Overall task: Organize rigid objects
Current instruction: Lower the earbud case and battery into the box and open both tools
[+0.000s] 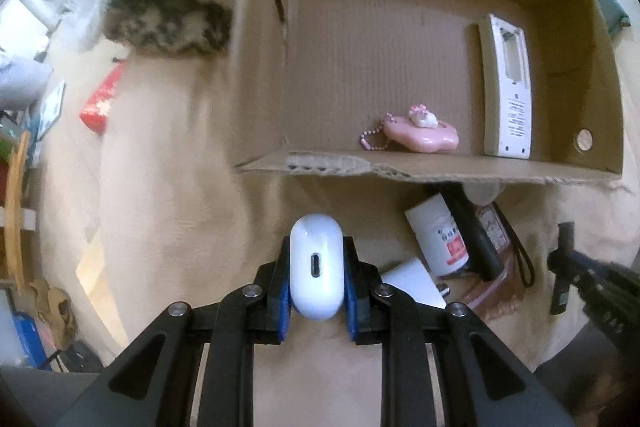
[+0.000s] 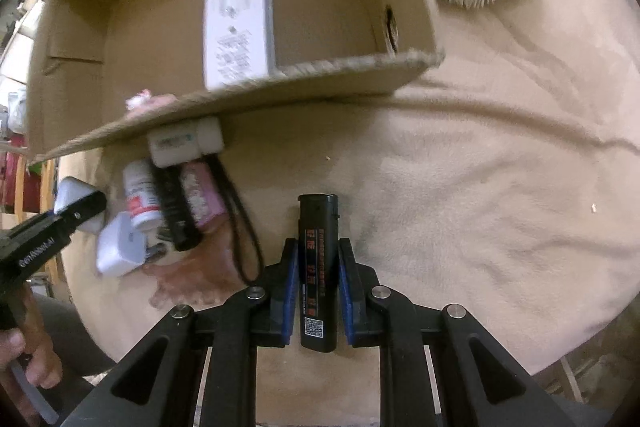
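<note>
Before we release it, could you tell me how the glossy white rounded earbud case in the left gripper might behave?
The glossy white rounded earbud case looks smooth, so probably slippery between the left gripper pads. Its curved ends suggest it may rock or tip if stood up. It seems rigid and light.

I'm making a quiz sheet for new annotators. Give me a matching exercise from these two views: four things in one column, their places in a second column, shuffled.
Things:
1. white earbud case
2. black lighter
3. pink keychain charm
4. white pill bottle

Places:
A. lying inside the cardboard box
B. clamped in the right hand-held gripper
C. on the blanket in the pile outside the box
D. clamped in the left hand-held gripper

Pairs: 1-D, 2-B, 3-A, 4-C
</note>
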Tool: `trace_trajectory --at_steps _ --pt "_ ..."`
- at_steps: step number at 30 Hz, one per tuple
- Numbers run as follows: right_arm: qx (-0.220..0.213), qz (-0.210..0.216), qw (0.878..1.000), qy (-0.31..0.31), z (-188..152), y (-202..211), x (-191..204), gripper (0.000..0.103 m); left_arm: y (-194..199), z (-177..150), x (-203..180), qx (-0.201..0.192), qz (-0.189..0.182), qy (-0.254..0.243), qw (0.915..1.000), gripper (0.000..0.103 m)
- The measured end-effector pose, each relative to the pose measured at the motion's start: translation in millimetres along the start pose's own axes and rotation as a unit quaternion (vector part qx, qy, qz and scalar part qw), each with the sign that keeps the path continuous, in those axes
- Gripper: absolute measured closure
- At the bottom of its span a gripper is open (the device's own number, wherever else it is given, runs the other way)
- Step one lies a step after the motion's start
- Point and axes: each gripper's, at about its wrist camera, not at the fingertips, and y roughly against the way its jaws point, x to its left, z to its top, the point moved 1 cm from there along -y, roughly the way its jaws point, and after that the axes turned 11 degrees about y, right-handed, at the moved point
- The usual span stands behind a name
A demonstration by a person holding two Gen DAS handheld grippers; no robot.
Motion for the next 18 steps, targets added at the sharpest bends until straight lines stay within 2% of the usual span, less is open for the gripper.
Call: trace_trajectory --at_steps 3,8,13,18 --pt "-0.016 0.019 1.000 -0.006 -7.9 14.3 1.4 0.083 13.6 -1.5 9.8 -0.015 0.000 0.006 0.9999 0.084" --pt "-0.050 0.036 0.998 0.007 -20.6 44.9 10.8 0.083 49.0 -0.9 31.9 -0.033 -0.026 0.034 0.9986 0.084" --pt "-0.097 0.055 0.993 0.025 -26.6 83.0 11.1 0.083 100.3 10.1 40.0 -0.095 -0.046 0.039 0.9937 0.084" --pt "-0.163 0.045 0.984 0.049 -18.4 115.8 25.0 0.083 141.5 13.3 33.1 -0.157 -0.048 0.015 0.9863 0.084"
